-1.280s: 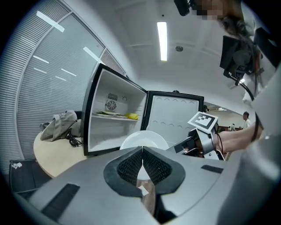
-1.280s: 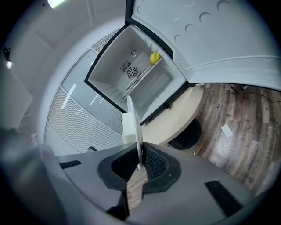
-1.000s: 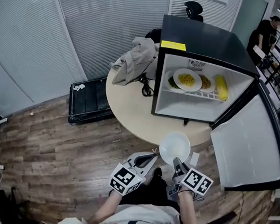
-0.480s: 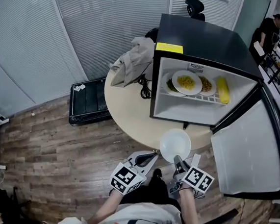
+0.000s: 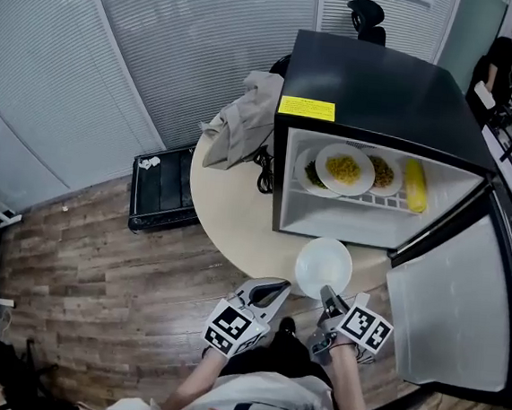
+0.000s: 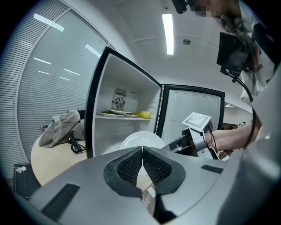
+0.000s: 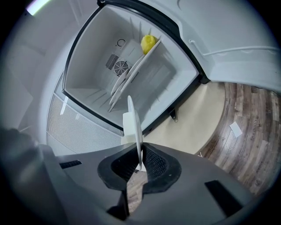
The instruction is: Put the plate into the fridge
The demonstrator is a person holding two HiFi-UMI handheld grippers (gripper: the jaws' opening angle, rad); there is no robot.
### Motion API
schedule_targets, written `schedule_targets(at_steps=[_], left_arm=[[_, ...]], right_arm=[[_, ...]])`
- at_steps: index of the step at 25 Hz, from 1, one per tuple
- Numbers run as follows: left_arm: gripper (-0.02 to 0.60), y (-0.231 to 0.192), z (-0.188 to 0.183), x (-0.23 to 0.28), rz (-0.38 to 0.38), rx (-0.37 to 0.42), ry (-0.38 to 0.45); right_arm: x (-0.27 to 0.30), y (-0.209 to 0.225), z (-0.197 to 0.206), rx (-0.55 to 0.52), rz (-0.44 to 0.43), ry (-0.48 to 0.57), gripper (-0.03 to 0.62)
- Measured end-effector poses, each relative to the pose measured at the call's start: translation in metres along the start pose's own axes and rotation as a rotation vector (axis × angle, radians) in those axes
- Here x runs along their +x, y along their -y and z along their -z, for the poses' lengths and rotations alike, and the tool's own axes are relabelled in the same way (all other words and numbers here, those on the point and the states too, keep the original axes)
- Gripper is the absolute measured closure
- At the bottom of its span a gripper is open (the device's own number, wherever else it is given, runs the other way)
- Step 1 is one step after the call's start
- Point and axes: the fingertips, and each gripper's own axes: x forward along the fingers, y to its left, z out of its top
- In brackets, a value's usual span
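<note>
My right gripper (image 5: 327, 296) is shut on the rim of an empty white plate (image 5: 323, 267), which it holds level in front of the open black fridge (image 5: 376, 85). In the right gripper view the plate (image 7: 133, 127) shows edge-on between the pads. My left gripper (image 5: 277, 288) is shut and empty, just left of the plate. In the left gripper view the plate (image 6: 141, 140) and the right gripper show beyond the closed jaws. On the fridge shelf (image 5: 366, 185) lie plates of food (image 5: 344, 168) and a yellow corn cob (image 5: 415, 184); the space under the shelf is bare.
The fridge stands on a round beige table (image 5: 229, 206) with a grey bag (image 5: 243, 117) and a black cable (image 5: 265, 172) to its left. The fridge door (image 5: 449, 308) hangs open at the right. A black case (image 5: 163, 186) lies on the wooden floor. A person (image 5: 504, 66) stands far right.
The plate and both grippers have stayed at the same place in the head view while the fridge has drifted slightly down and right in the picture. Both grippers' jaws have not changed.
</note>
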Motion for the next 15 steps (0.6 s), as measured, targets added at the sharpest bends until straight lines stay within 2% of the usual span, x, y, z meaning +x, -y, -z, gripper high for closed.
schedule_targets(at_steps=[15], left_arm=[[0.569,-0.032,-0.016,0.047,-0.020,-0.005,-0.022]], right_arm=[[0.051,0.016,-0.061,0.017,0.006,-0.010,0.566]])
